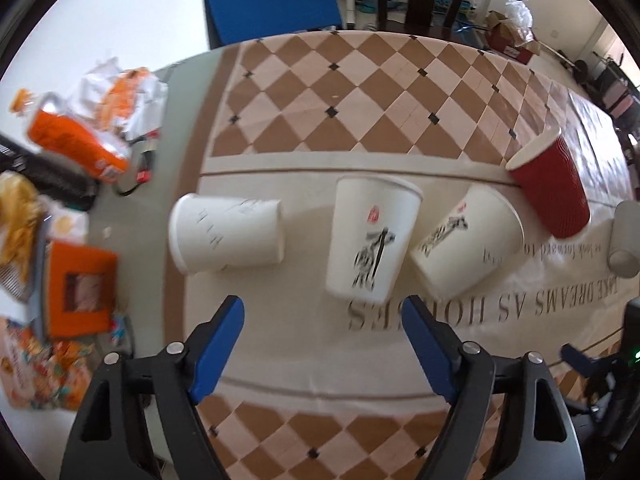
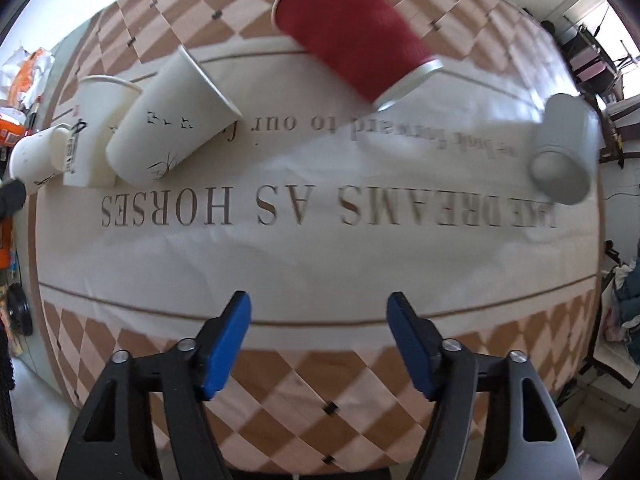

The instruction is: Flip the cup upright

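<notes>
Several paper cups lie on their sides on the cloth-covered table. In the left wrist view: a plain white cup [image 1: 226, 234] at the left, a white cup with black calligraphy [image 1: 370, 240] just ahead of my open left gripper [image 1: 322, 314], a white cup with bird print [image 1: 466, 242], a red ribbed cup [image 1: 550, 188], and a grey cup [image 1: 624, 240] at the right edge. In the right wrist view my open, empty right gripper [image 2: 318, 310] hovers over the cloth, with the red cup [image 2: 352, 28] and the grey cup [image 2: 564, 152] ahead, and the white cups [image 2: 168, 120] at left.
The tablecloth [image 2: 320, 248] has a checkered border and printed lettering. Orange packets and snack bags [image 1: 80, 148] crowd the table's left side. A blue panel [image 1: 272, 4] and chairs stand beyond the far edge. Part of the right gripper's body [image 1: 600, 364] shows at the lower right.
</notes>
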